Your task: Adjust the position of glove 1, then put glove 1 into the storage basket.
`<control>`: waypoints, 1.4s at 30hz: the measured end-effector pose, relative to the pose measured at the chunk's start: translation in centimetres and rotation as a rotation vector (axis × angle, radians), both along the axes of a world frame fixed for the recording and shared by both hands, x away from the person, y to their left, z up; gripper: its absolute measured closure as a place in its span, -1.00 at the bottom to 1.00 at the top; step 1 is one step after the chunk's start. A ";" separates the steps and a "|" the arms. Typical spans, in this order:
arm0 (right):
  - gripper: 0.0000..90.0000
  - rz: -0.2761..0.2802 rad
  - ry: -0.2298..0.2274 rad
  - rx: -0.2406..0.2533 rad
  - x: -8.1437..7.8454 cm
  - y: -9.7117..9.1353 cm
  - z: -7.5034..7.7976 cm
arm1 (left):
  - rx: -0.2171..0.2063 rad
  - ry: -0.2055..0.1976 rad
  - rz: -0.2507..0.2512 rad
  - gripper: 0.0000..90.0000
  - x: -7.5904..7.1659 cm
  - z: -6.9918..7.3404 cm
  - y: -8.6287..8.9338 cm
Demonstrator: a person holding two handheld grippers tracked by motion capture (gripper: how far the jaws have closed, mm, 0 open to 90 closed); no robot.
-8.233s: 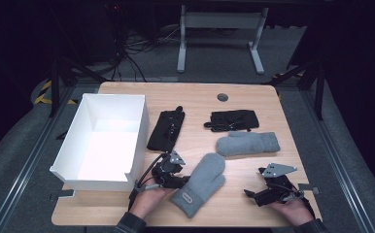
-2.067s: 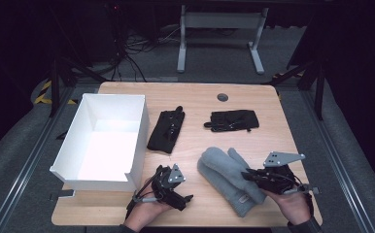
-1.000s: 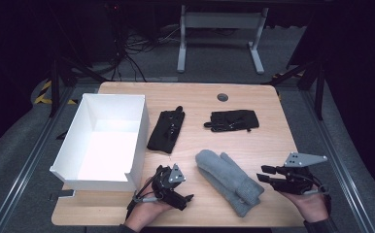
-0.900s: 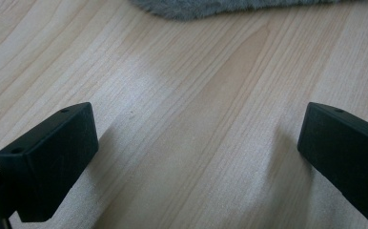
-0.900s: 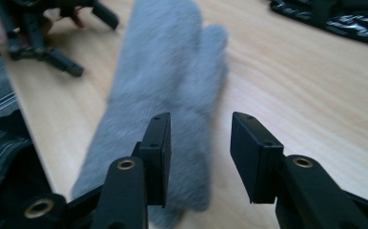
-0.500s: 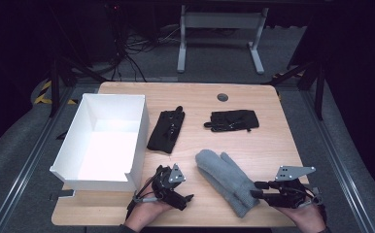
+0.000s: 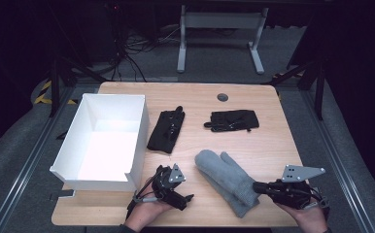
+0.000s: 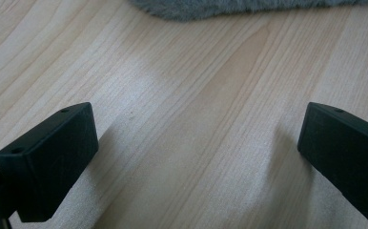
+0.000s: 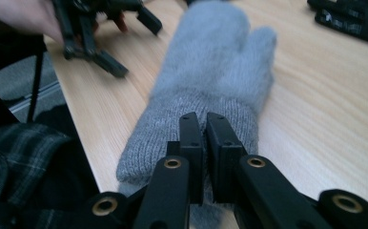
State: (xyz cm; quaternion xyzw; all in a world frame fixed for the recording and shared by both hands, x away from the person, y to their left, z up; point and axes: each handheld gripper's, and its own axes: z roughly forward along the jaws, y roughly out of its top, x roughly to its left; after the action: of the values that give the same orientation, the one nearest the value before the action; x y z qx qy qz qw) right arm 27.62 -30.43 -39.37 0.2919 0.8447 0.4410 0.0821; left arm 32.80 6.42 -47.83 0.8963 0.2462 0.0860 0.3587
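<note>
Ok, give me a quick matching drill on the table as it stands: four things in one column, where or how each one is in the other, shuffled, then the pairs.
Things:
1. white box
2. grey mittens
3. left gripper
4. right gripper

States:
A. jaws wide apart over bare wood
B. at the table's left edge
C. jaws closed on a knitted cuff
D. stacked as a pair near the front edge, right of centre

Pairs: 1-B, 2-D, 3-A, 4-C
</note>
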 end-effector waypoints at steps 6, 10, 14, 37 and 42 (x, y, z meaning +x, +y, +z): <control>0.92 0.046 0.012 -0.006 -1.0 1.8 0.4 | 0.000 0.000 0.000 -0.99 0.0 0.0 0.0; 0.89 0.051 0.031 -0.061 -1.1 2.6 -0.3 | 0.000 0.000 0.000 -0.99 0.0 0.0 0.0; 0.65 0.054 0.054 -0.088 -0.8 2.7 -1.0 | 0.005 0.007 0.012 -0.99 -0.1 0.0 0.0; 1.00 0.041 0.075 -0.217 4.1 1.0 -4.6 | -0.014 0.105 -0.078 1.00 0.8 2.6 -5.1; 1.00 0.071 0.088 -0.210 4.0 1.4 -4.8 | 0.008 0.109 -0.073 1.00 1.5 2.3 -6.1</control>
State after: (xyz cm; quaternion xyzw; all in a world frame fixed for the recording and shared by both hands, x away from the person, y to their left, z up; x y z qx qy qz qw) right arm 31.65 -29.05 -44.20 0.2705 0.8988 0.3397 0.0593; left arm 34.26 0.27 -45.54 0.9094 0.2320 0.0250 0.3443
